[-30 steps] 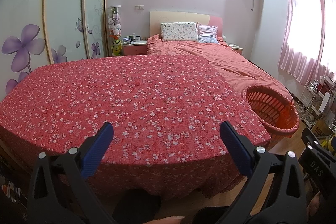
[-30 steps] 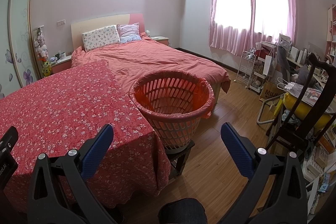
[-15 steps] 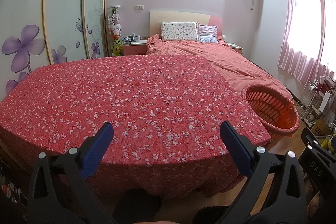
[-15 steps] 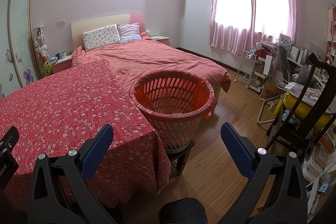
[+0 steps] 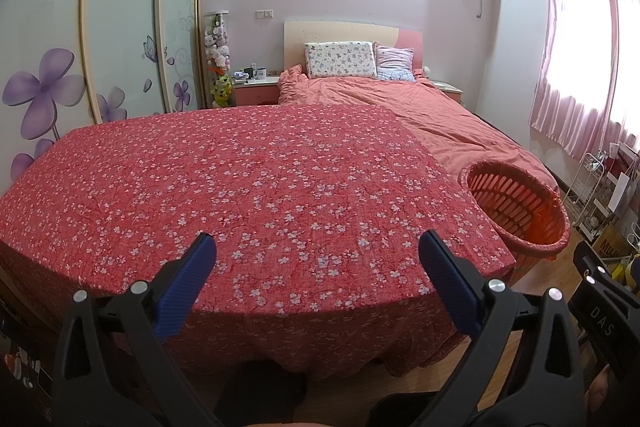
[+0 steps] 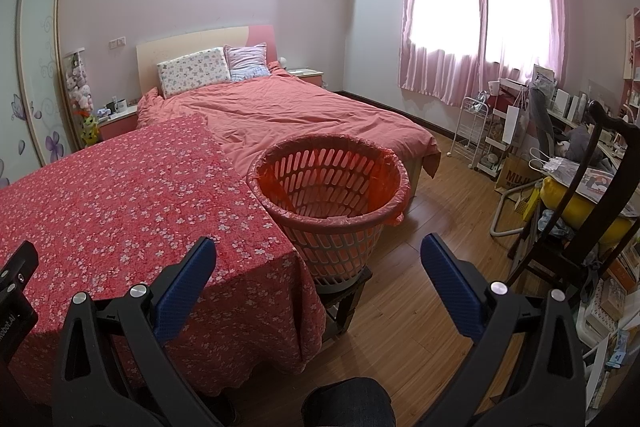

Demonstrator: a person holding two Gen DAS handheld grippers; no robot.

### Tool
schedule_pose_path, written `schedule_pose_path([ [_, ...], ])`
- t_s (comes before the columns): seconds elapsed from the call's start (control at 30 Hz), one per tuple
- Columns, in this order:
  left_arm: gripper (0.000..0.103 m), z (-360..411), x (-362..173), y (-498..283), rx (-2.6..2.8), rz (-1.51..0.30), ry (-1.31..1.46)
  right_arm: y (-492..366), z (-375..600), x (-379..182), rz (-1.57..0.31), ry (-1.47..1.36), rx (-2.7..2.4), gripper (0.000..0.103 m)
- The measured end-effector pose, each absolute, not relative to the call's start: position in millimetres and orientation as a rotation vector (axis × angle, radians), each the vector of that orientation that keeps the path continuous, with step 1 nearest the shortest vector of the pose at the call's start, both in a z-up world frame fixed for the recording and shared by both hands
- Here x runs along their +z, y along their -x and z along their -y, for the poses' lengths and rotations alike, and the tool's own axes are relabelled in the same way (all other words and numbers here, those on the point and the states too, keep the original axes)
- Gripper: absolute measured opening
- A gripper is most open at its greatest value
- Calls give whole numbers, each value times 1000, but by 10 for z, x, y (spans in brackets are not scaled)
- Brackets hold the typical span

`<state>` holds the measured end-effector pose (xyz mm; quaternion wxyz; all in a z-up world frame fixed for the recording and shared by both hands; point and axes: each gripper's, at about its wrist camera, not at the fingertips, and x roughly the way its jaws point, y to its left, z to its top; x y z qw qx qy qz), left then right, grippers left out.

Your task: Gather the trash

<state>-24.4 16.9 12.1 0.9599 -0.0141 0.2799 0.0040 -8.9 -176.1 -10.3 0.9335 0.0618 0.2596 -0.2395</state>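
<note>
The orange slatted basket point(image 6: 328, 187), lined with a thin orange bag and standing on a low dark stool point(image 6: 344, 297) at the corner of the flowered red tablecloth point(image 6: 120, 203), is the only piece of the task that shows: no trash can be made out on the cloth, on the bed point(image 6: 288, 115) or on the wooden floor point(image 6: 432, 267). In the right wrist view the basket lies almost straight ahead of the right gripper point(image 6: 318, 253), slightly left of centre, its round mouth turned up and open toward the camera. In the left wrist view the same basket point(image 5: 516, 207) sits far to the right edge, beyond the cloth's corner, so the right hand is judged the nearer one for any drop into it. The left gripper point(image 5: 318, 249) points level over the cloth point(image 5: 248, 187) toward the headboard, its blue-padded fingers point(image 5: 188, 283) spread wide with nothing between them. The right gripper is likewise released and empty, held low near the table edge, aimed a little downward at the basket rim. Whatever is to be collected probably lies outside both views.
</note>
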Motion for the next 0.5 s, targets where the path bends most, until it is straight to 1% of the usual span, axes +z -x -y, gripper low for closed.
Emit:
schedule_pose_path([
  [0.5,99,-160,123,246,7,-569,27,76,1738,-127,-532,-127,-488,101],
])
